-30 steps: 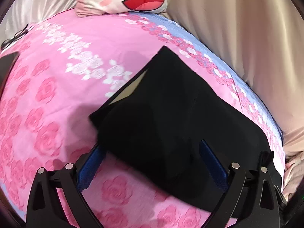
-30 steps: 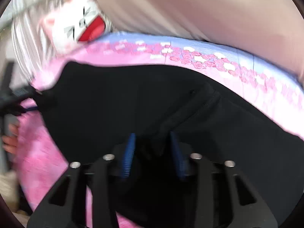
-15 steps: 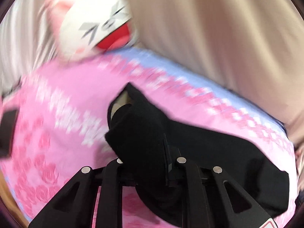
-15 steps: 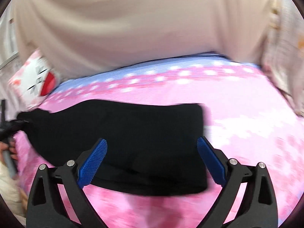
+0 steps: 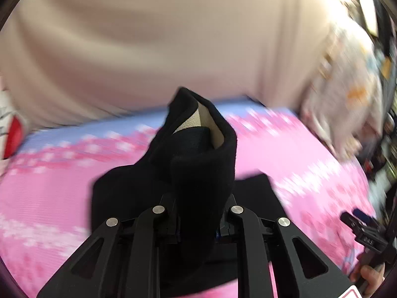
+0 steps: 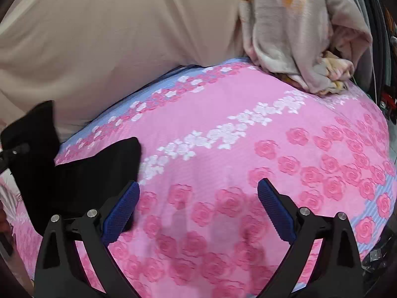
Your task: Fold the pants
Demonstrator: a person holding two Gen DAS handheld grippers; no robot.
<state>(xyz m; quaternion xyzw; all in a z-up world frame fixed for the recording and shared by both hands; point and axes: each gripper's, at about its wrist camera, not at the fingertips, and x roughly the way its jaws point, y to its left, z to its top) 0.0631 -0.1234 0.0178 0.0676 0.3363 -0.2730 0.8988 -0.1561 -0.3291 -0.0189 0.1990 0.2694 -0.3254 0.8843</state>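
Two handheld grippers worked over a bed covered by a pink rose-print sheet (image 6: 248,149). Left gripper (image 5: 197,226): jaws clamped tight on a bunched end of the black pants (image 5: 203,173), which rose from between the fingers as a standing fold, its pale inner lining exposed near the top. Remainder of the garment trailed down onto the sheet behind and to either side of the fingers. Right gripper (image 6: 198,211): jaws spread wide with nothing between the blue pads (image 6: 121,213), only bare sheet showing in the gap; these jaws had just been opening. In the right wrist view, the pants (image 6: 82,173) lay at the left, partly flat on the sheet just beside the left pad, with one end lifted off the bed toward the frame edge. A beige curtain (image 6: 111,37) hung behind the bed. A pale crumpled blanket (image 6: 297,37) rested at the far right corner of the bed. In the left wrist view, the right gripper appeared at the lower right, held in a person's hand (image 5: 369,277). That view was blurred, so finer detail of the sheet could not be made out.
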